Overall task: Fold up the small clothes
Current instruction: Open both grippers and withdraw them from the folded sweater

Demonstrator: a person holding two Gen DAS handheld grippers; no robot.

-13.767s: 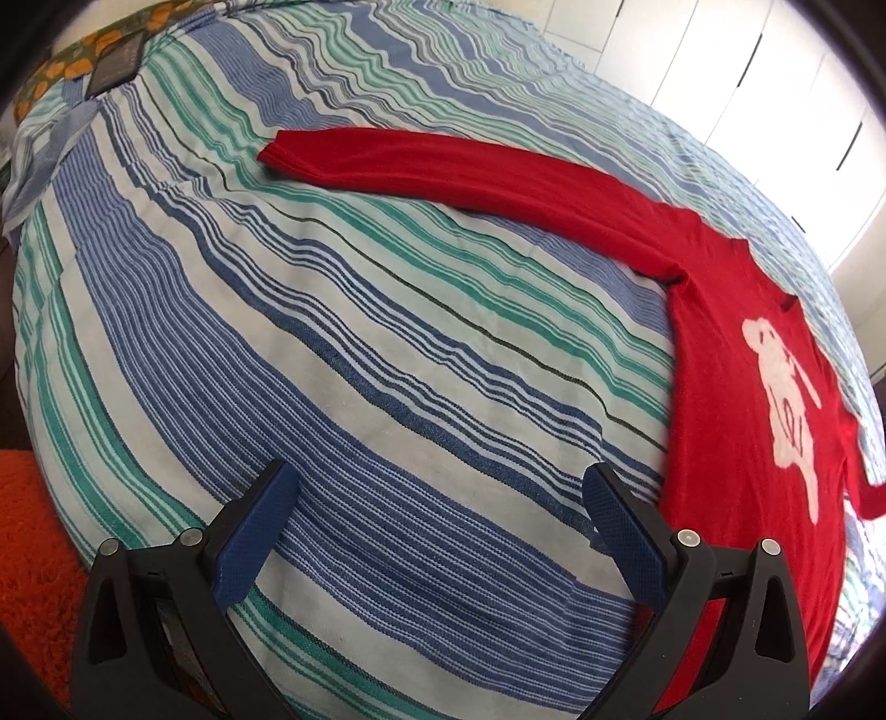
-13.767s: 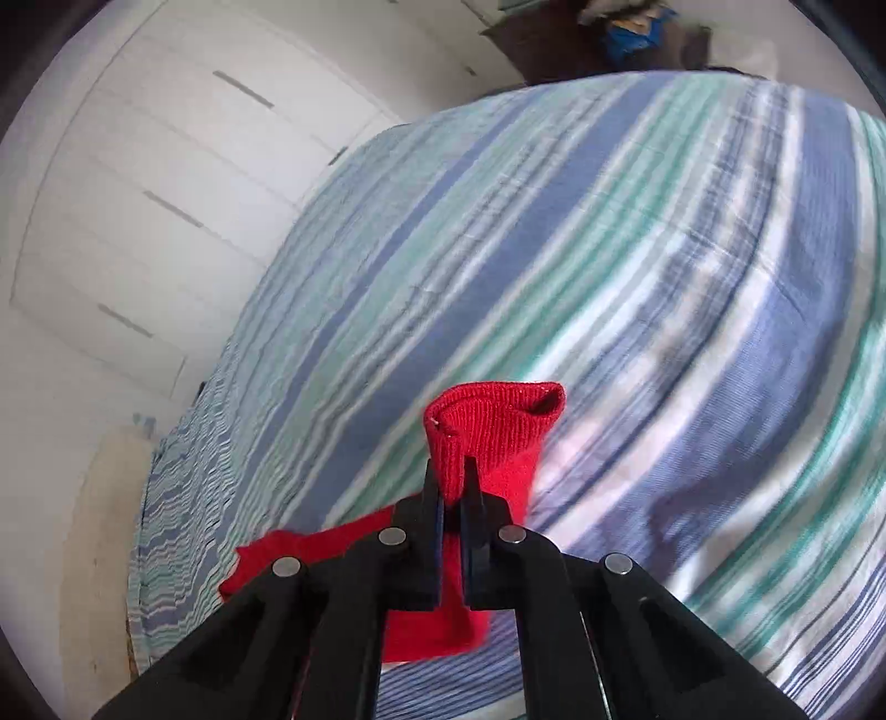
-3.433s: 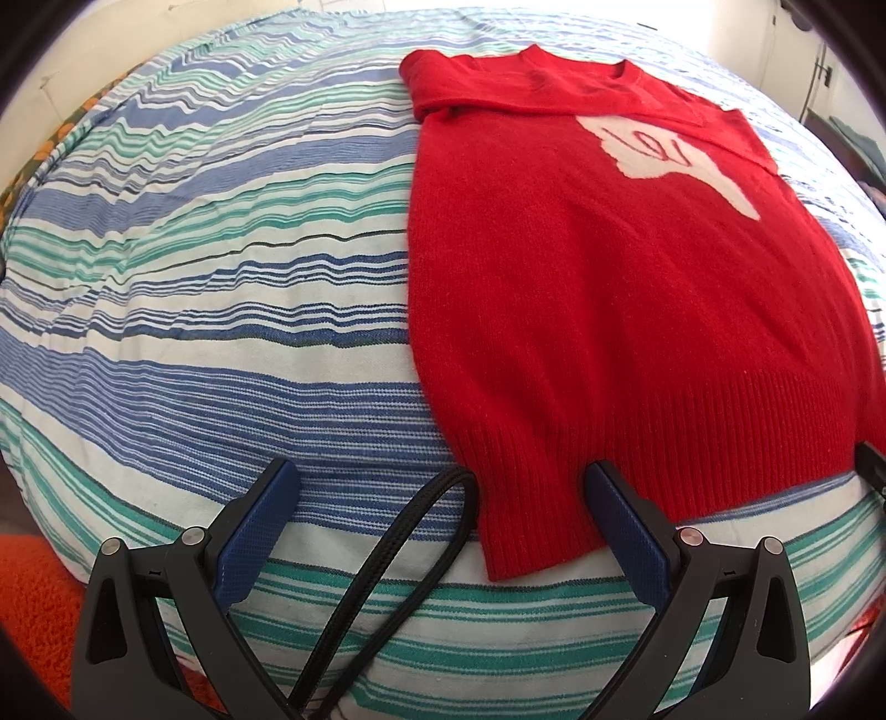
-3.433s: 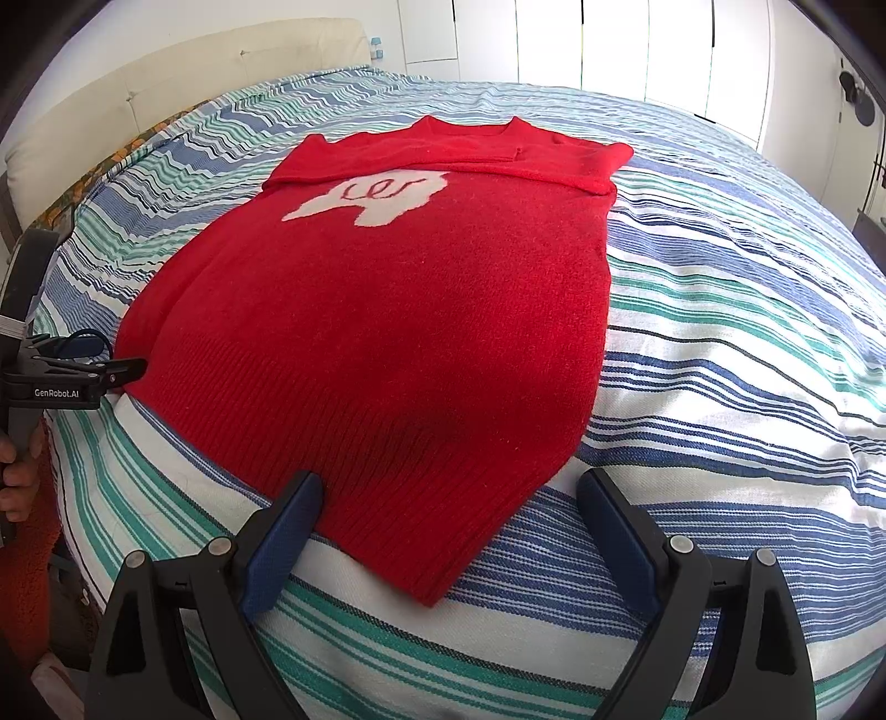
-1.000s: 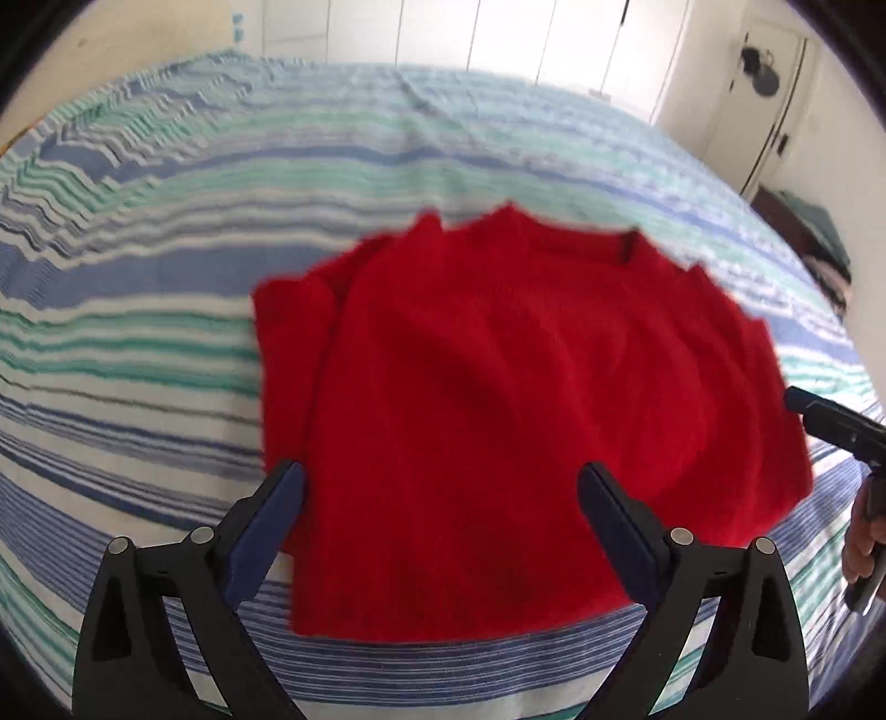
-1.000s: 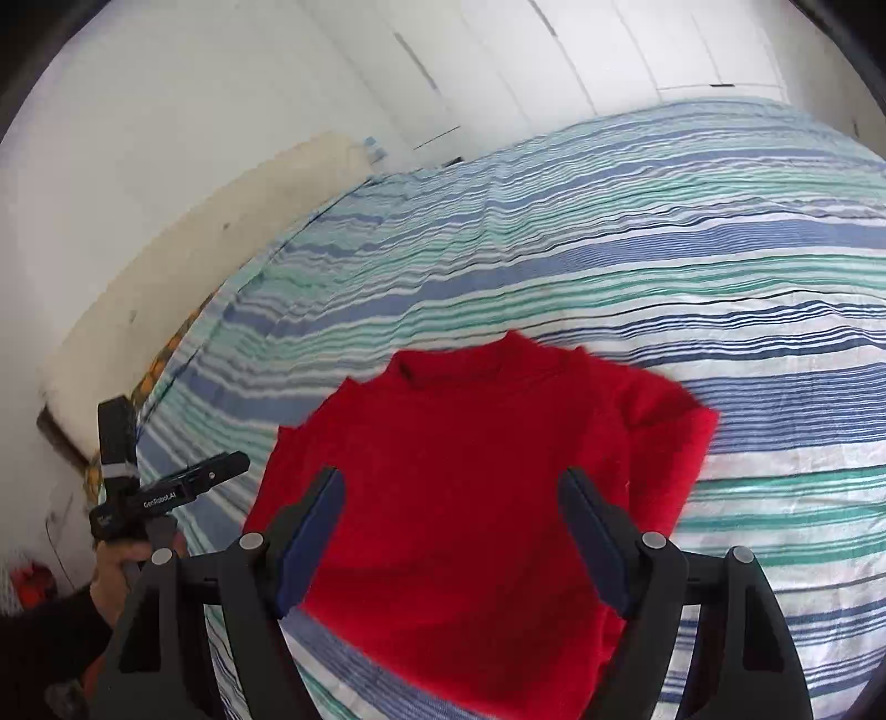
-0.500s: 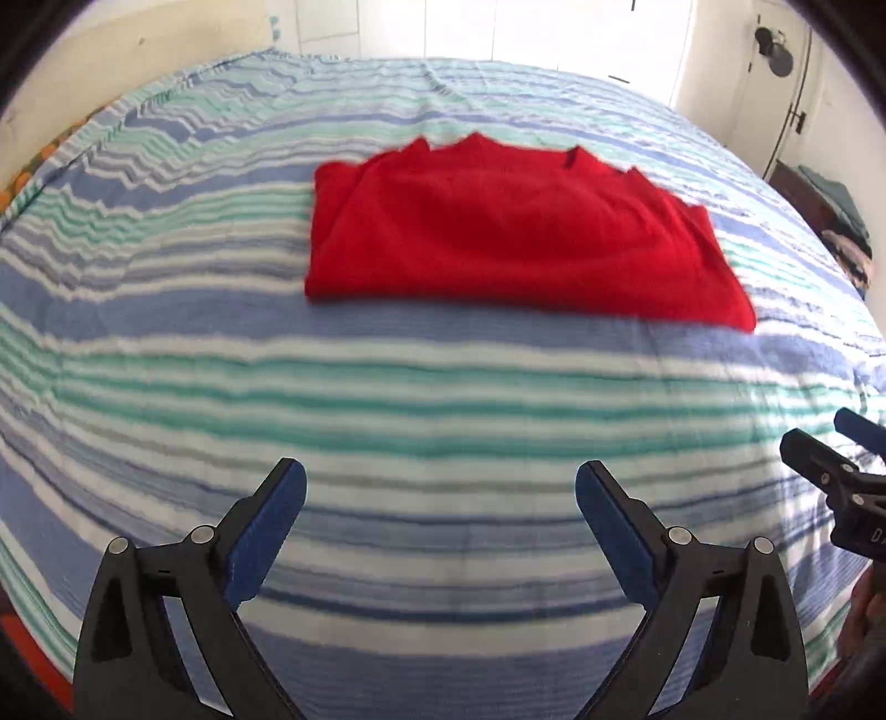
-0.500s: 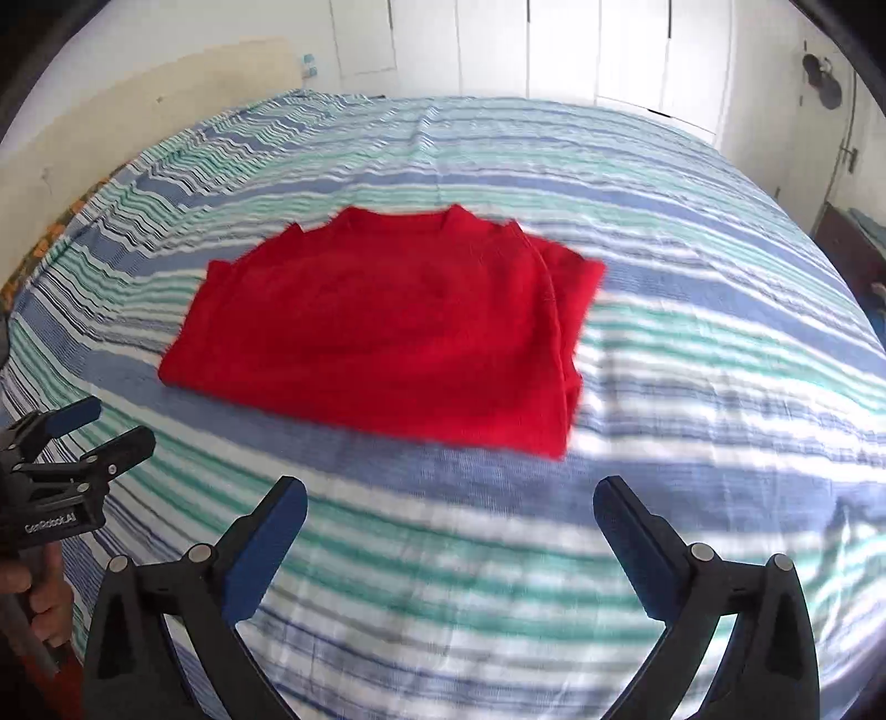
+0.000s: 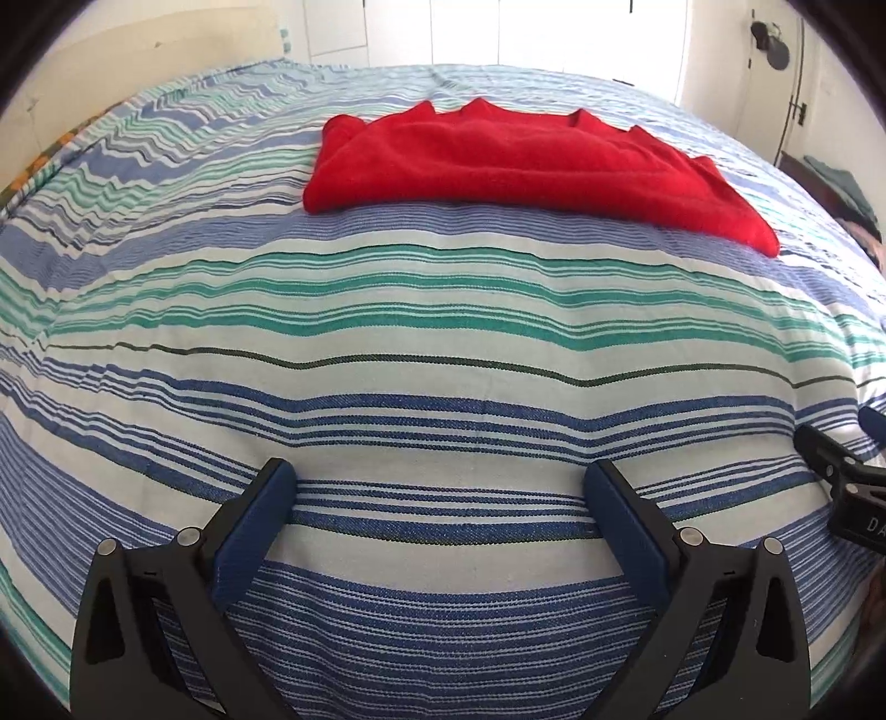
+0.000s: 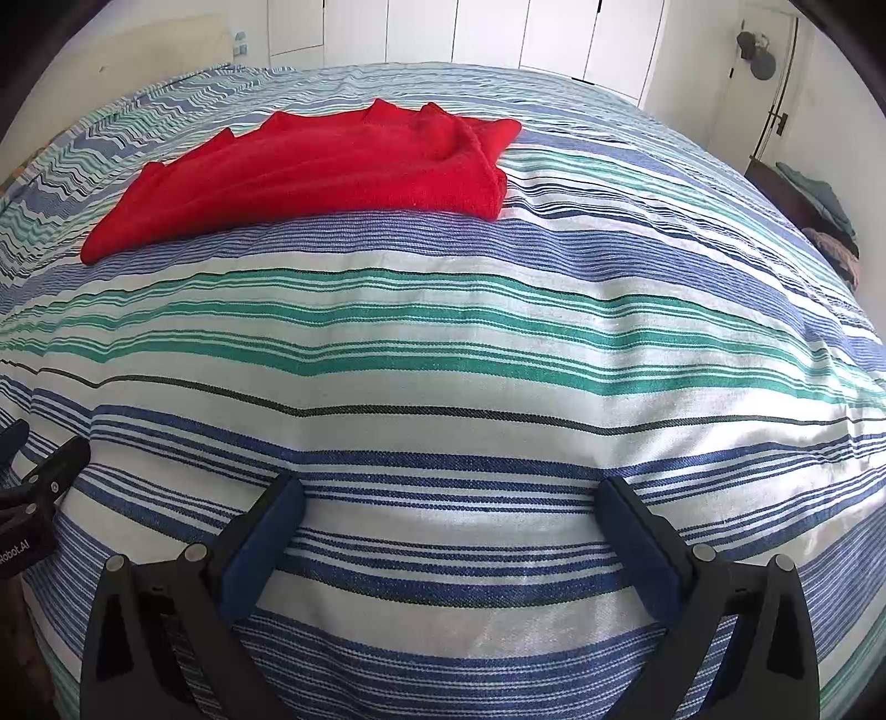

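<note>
Both the left gripper [image 9: 440, 487] and the right gripper [image 10: 451, 504] hang with jaws spread wide and empty, the right's having just been opening, over the striped bedspread [image 9: 443, 343], while the folded red sweater [image 9: 515, 166] lies well apart toward twelve o'clock.

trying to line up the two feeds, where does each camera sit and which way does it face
Left wrist: sits on the left gripper, angled down across the striped bedspread toward the folded red sweater; its own open blue-padded fingers show, and the right gripper's tip at the right edge.
Right wrist: sits on the right gripper, same downward tilt; open fingers show, and the left gripper's tip at the left edge.
Shared: sweater, bedspread, white wardrobe doors, each other's gripper.
</note>
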